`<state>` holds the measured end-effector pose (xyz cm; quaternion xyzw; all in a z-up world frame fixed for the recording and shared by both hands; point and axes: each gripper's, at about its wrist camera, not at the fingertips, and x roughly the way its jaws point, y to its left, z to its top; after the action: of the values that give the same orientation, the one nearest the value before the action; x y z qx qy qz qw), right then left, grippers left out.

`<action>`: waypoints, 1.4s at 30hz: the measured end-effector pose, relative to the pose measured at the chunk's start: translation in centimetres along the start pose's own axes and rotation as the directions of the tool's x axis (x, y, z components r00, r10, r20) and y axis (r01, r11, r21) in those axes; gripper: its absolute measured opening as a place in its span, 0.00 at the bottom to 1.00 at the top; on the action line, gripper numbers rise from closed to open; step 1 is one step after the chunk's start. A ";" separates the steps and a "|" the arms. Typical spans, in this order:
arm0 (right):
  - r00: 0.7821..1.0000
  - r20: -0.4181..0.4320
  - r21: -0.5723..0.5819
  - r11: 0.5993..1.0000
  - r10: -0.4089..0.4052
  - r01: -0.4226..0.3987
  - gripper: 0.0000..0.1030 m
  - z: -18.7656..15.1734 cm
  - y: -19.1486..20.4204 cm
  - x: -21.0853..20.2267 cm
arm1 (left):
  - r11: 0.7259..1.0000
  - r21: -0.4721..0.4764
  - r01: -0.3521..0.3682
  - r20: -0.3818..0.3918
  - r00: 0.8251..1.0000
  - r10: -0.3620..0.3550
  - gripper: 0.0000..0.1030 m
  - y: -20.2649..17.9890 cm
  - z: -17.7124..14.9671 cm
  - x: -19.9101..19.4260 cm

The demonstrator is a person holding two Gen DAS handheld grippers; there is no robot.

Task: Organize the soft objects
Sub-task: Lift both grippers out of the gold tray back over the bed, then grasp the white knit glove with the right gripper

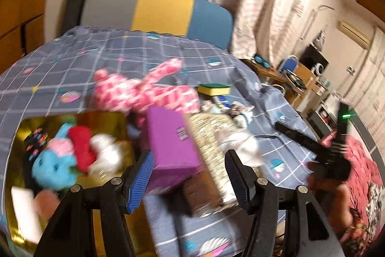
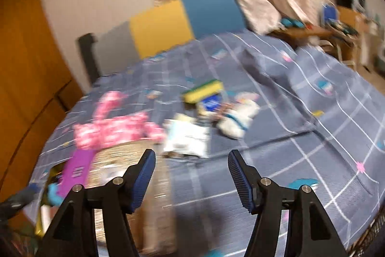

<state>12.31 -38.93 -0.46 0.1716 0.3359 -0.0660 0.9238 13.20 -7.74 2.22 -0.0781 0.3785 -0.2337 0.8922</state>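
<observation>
Both grippers hang over the bed (image 2: 276, 112) with nothing in them; the left gripper (image 1: 189, 175) has its jaws standing wide apart, and the purple block (image 1: 172, 148) that shows between them seems to lie beyond the pads, though the blur leaves me unsure; the right gripper (image 2: 191, 176) also stands open over bare quilt. The sorting looks part done, I'd say: a gold-lined box (image 1: 105, 122) at the left already holds a blue plush (image 1: 51, 166), something red and something white, presumably gathered there to keep soft toys together; a second, speckled box (image 1: 211, 136) sits just beside it with the purple block leaning between the two. The pink checked rabbit (image 1: 142, 93) sprawls on the quilt just behind the boxes, the likeliest next pick; further back lie a yellow-and-green sponge (image 2: 203, 90), a white stuffed toy (image 2: 238, 121) and a white packet (image 2: 186, 137), close together, so a grab there could drag a neighbour along; the purple block crowds the way to the rabbit.
</observation>
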 end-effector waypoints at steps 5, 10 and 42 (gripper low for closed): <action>0.997 -0.041 0.032 0.997 -0.071 0.072 0.62 1.2 -3.7 4.4 | 0.996 0.086 0.021 -0.018 1.000 -0.019 0.61 -4.3 2.6 1.9; 0.995 -0.084 0.077 0.995 -0.058 0.064 0.62 2.6 -5.7 8.4 | 0.990 0.135 0.030 -0.066 0.998 -0.021 0.61 -7.9 5.1 4.9; 0.996 -0.065 0.065 0.995 -0.069 0.073 0.46 0.8 -11.0 10.3 | 0.879 0.439 -0.188 -0.373 0.852 0.368 0.66 -14.6 10.9 26.0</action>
<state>18.09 -49.55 -9.50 0.1925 0.3681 -0.1045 0.9036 31.37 -33.37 -2.13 0.2116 0.5260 -0.1808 0.8037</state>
